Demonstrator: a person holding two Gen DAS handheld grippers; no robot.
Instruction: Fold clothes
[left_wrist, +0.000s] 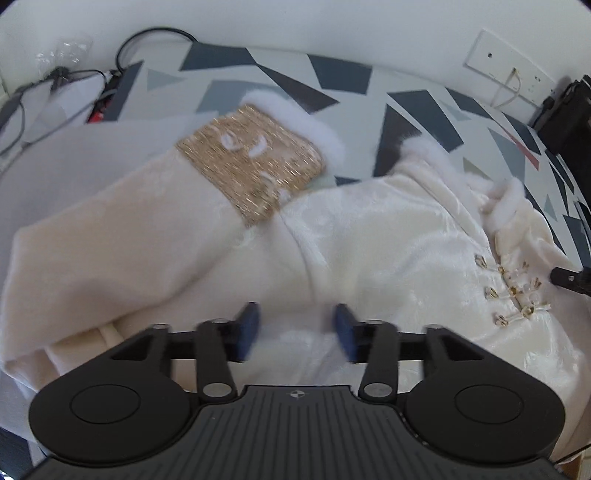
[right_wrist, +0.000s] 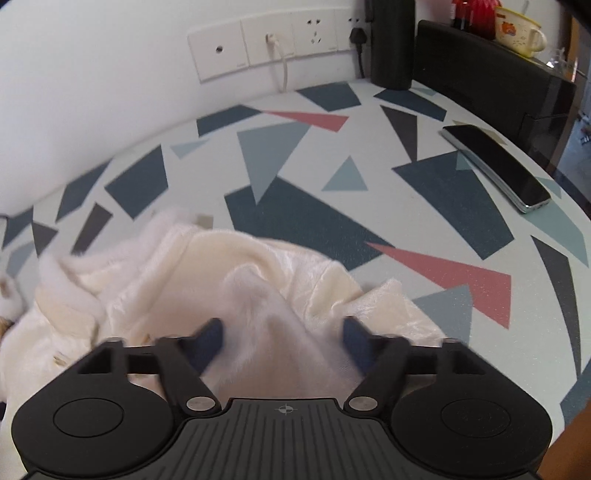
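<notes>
A cream velvet garment (left_wrist: 369, 236) with white fur trim lies spread on the patterned table (left_wrist: 332, 77). Its sleeve with a gold beaded cuff (left_wrist: 251, 162) is folded across the body. Gold clasps (left_wrist: 513, 291) run down the right side. My left gripper (left_wrist: 296, 326) hovers just over the garment's near part, jaws apart, blue pads (left_wrist: 247, 328) clear of the cloth. In the right wrist view my right gripper (right_wrist: 282, 343) is open around a raised ridge of the same garment (right_wrist: 258, 295); the pads (right_wrist: 210, 341) do not press it. A tip of the right gripper (left_wrist: 569, 278) shows at the left view's right edge.
A phone (right_wrist: 498, 166) lies at the table's right edge, with a black speaker (right_wrist: 391, 44) and a black box (right_wrist: 491, 74) behind it. Wall sockets (right_wrist: 273, 40) carry a white cable. Cables and a power strip (left_wrist: 107, 92) sit at the far left.
</notes>
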